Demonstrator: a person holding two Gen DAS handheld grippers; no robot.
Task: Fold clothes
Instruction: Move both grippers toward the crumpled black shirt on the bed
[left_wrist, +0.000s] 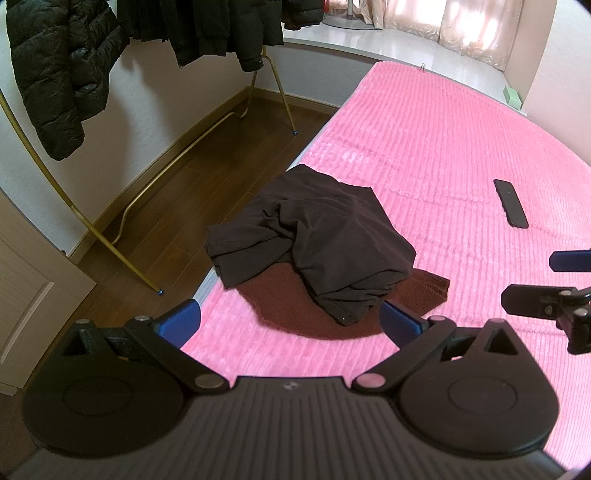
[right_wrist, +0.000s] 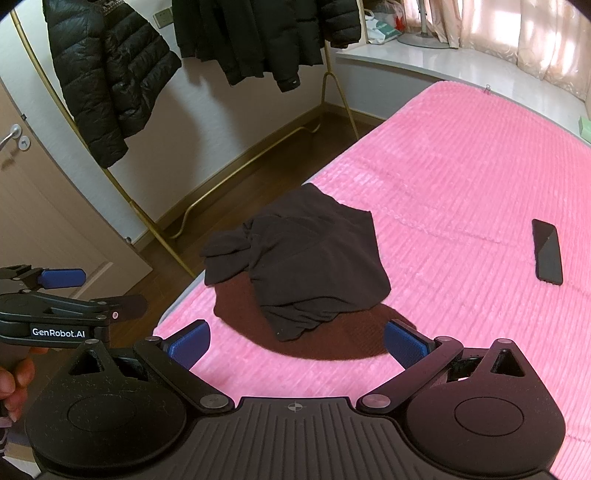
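Observation:
A crumpled dark brown garment (left_wrist: 317, 236) (right_wrist: 310, 258) lies in a heap on a flat maroon knitted garment (left_wrist: 291, 314) (right_wrist: 332, 339), near the left edge of the pink bed (left_wrist: 443, 147) (right_wrist: 461, 166). My left gripper (left_wrist: 290, 323) hovers open just in front of the pile, nothing between its blue pads. My right gripper (right_wrist: 297, 341) is open too, its fingers spread either side of the maroon piece's near edge, holding nothing. Each gripper shows at the edge of the other's view: the right gripper (left_wrist: 554, 284) and the left gripper (right_wrist: 92, 291).
A black phone (left_wrist: 511, 203) (right_wrist: 546, 251) lies on the bed to the right. A gold clothes rack (left_wrist: 177, 162) (right_wrist: 207, 199) with dark jackets (left_wrist: 55, 66) (right_wrist: 107, 74) stands on the wooden floor to the left. A door (right_wrist: 22, 206) is at far left. A hand (right_wrist: 14, 380) holds the left gripper.

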